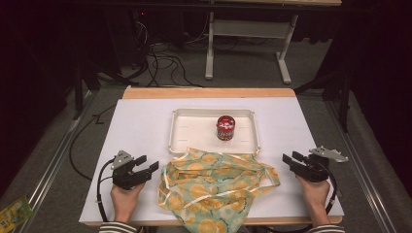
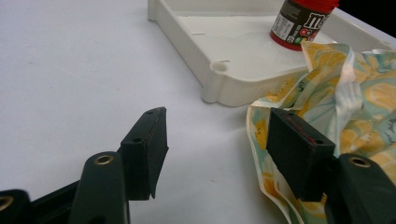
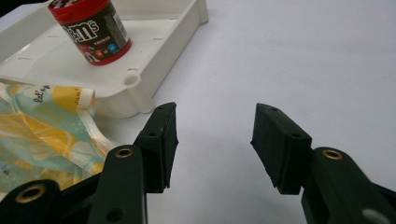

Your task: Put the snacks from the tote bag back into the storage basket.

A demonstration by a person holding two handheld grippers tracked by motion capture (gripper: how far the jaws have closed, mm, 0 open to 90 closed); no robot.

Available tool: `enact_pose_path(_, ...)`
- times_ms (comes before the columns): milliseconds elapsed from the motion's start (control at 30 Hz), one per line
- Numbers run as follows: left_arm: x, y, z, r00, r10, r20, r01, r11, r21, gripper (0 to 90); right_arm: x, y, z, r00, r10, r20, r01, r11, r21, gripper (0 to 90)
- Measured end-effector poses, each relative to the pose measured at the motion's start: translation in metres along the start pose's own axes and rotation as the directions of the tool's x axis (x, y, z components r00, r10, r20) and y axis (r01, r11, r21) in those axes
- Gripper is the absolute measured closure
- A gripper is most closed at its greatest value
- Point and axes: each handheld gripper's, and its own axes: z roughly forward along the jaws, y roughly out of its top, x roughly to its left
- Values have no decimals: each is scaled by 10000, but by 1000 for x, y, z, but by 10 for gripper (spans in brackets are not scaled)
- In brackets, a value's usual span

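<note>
Bag: yellow-and-teal patterned bag (image 1: 214, 187) lies crumpled at the table's near edge, between the two grippers, its far edge touching the tray's near rim.
Left gripper: left gripper (image 1: 147, 165) rests on the white table (image 1: 136, 126) just left of the bag, jaws apart, nothing between them.
Right gripper: right gripper (image 1: 291, 158) sits right of the bag, jaws apart and empty.
Tray: white tray (image 1: 180, 128) beyond the bag holds an upright red-lidded candy jar (image 1: 225, 127).

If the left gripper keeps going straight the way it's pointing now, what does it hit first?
Most likely the near corner of the white tray, with the edge of the patterned bag brushing the right-hand jaw. The left gripper is open and empty; depth is uncertain.
</note>
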Motion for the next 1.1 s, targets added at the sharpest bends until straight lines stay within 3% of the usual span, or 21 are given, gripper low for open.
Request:
enact_pose_path(533,5,-1,10,9989,-238,-411,250,9993,284,391,-2,-6,8,9996,203,173,-207,9994,268,507)
enact_pose_path(1100,7,-4,20,9975,-209,-678,246,9982,545,390,-4,-11,16,9992,162,368,-180,9987,482,506)
